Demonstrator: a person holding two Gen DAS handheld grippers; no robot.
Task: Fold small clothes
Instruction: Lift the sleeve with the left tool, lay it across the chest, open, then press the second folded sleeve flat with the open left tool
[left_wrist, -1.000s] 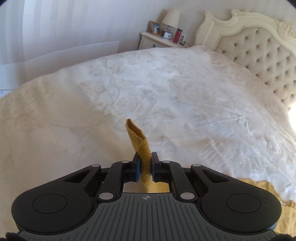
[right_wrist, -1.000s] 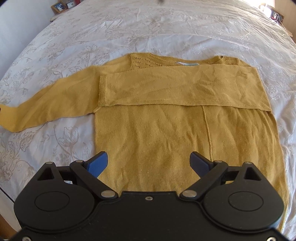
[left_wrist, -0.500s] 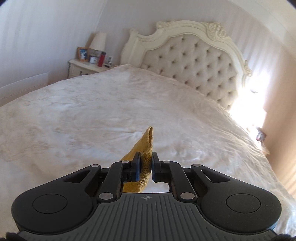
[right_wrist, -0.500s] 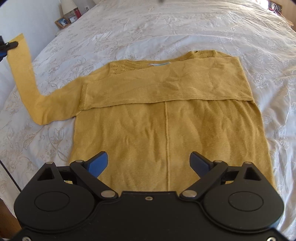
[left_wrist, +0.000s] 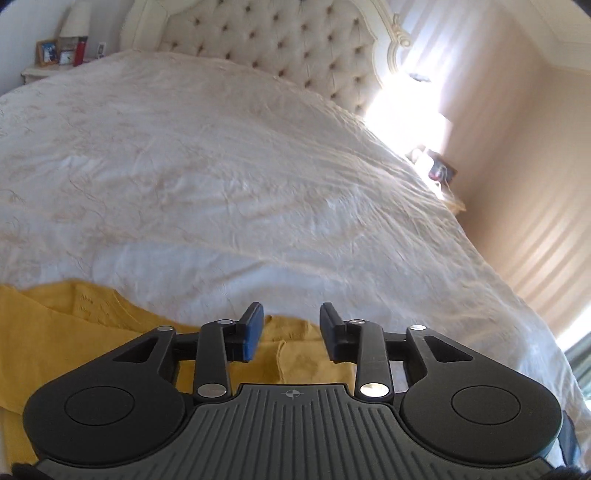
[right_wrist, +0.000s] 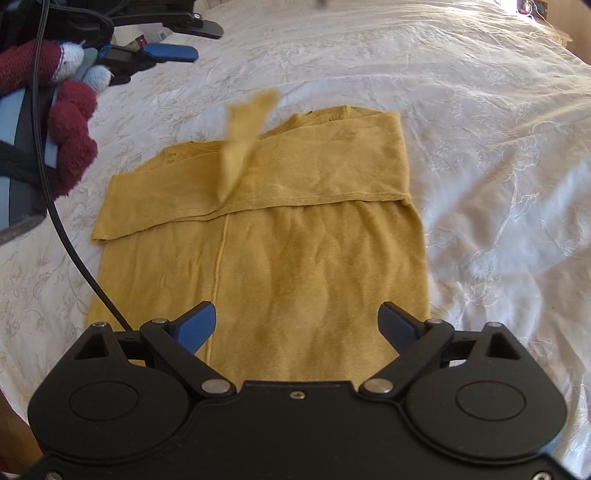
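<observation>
**Left claw let go of the sleeve**

A second earlier the left claw (left_wrist: 290, 332) was clamped on the yellow sleeve (right_wrist: 243, 136). It swung across the bed toward the sweater (right_wrist: 314, 266), and its jaws were opening with nothing between them. The sleeve, earlier stretched out to the side on the bed, was now loose in the air, blurred, above the folded chest. The right claw (right_wrist: 297, 325) moved nearer the hem.

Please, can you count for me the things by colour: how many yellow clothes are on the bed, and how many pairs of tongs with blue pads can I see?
Yellow sweater, lying on the bed: 1
Pairs of tongs with blue pads: 2, the left tongs and the right tongs
Total: 3
</observation>
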